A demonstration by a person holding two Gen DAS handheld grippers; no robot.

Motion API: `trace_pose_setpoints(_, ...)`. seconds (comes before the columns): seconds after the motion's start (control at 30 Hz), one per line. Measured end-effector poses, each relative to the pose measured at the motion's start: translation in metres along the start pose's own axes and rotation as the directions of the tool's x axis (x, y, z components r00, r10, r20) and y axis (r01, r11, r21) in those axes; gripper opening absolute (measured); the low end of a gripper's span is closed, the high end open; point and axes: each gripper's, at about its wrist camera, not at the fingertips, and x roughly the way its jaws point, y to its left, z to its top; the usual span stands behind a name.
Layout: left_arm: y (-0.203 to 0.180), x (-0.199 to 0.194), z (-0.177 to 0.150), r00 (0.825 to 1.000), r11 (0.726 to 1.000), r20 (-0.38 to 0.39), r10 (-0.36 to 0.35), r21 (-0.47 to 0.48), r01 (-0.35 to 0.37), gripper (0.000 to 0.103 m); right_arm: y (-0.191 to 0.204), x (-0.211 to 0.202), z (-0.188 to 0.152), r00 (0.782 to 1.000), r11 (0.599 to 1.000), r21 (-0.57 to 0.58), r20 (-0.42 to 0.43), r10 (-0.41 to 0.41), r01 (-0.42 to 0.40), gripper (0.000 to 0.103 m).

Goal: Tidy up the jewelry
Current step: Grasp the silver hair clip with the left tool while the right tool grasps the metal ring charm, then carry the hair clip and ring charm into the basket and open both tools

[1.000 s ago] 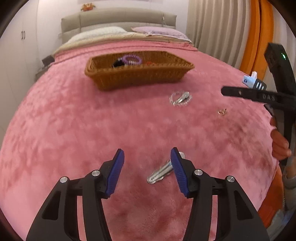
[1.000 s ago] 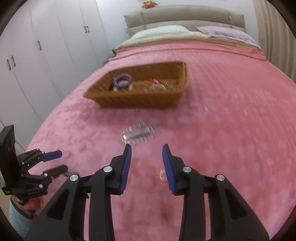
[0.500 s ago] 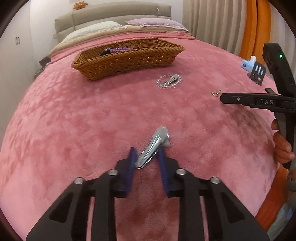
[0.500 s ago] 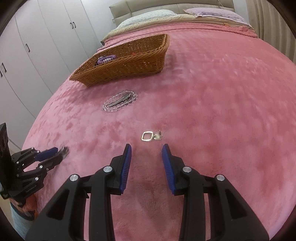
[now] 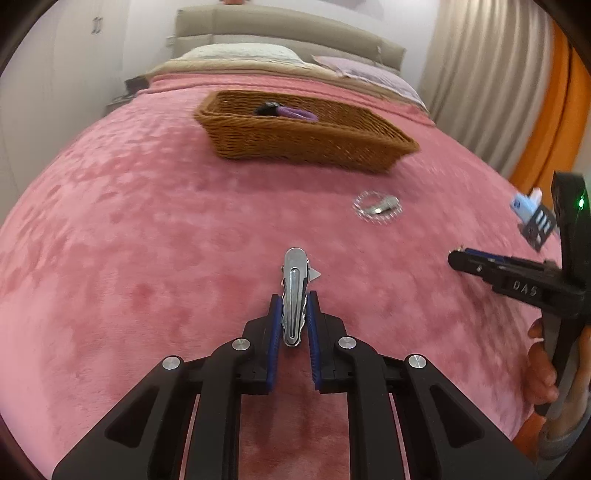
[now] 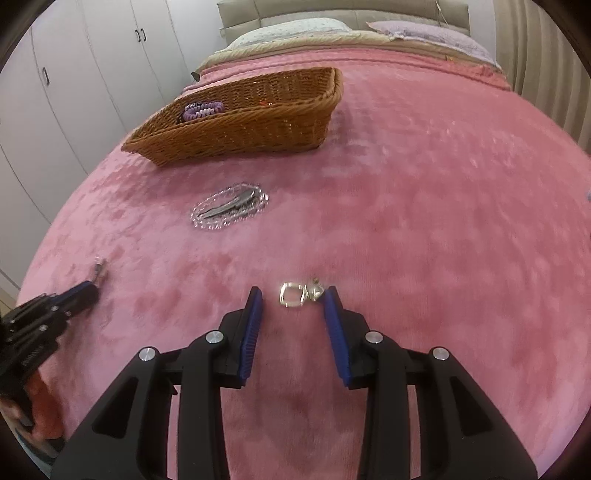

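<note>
My left gripper [image 5: 293,301] is shut on a silver hair clip [image 5: 294,291] and holds it just above the pink bedspread. My right gripper [image 6: 293,295] is open, its fingertips on either side of a small silver ring charm [image 6: 295,294] lying on the bedspread. A clear bead bracelet with a dark clip inside it [image 6: 229,206] lies between me and the wicker basket [image 6: 236,129]; it also shows in the left wrist view [image 5: 377,206]. The basket [image 5: 303,136] holds a purple bracelet [image 6: 204,109].
Pillows and a headboard [image 6: 332,14] stand at the bed's far end. White wardrobes [image 6: 74,74] line the left side. Curtains [image 5: 480,74] hang on the right. A small blue and white item [image 5: 526,203] sits near the bed's right edge.
My left gripper closed on the hair clip and lifted it, turning toward the basket. My right gripper moved forward so its open fingers bracket the ring charm.
</note>
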Motion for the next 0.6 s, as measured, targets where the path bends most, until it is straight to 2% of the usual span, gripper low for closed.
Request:
trace_pose_setpoints(0.1, 0.006, 0.003, 0.0, 1.0, 0.999, -0.004, -0.028, -0.027, 0.028, 0.012, 0.005, 0.003, -0.001, 1.0, 0.999, -0.029, 0.013, -0.027, 0.027, 0.032)
trace_pose_setpoints(0.27, -0.001, 0.003, -0.001, 1.0, 1.0, 0.008, -0.02, 0.005, 0.02, 0.012, 0.007, 0.005, -0.001, 0.999, 0.998, -0.055, 0.027, -0.03, 0.032, 0.032)
trace_pose_setpoints(0.3, -0.001, 0.003, -0.002, 1.0, 1.0, 0.011, -0.018, 0.008, 0.018, 0.012, 0.008, 0.005, 0.0, 0.999, 0.997, -0.064, 0.033, -0.028, 0.03, 0.029)
trace_pose_setpoints(0.33, -0.001, 0.003, -0.002, 1.0, 1.0, 0.012, -0.02, 0.008, 0.019, 0.012, 0.01, 0.006, 0.0, 0.999, 0.997, -0.079, 0.035, -0.019, 0.022, 0.019)
trace_pose_setpoints(0.6, 0.0, -0.003, -0.004, 0.999, 0.999, 0.037, -0.038, 0.011, 0.038, 0.012, 0.033, -0.009, -0.01, 0.995, 0.981, -0.192, 0.098, -0.006, 0.025, 0.018)
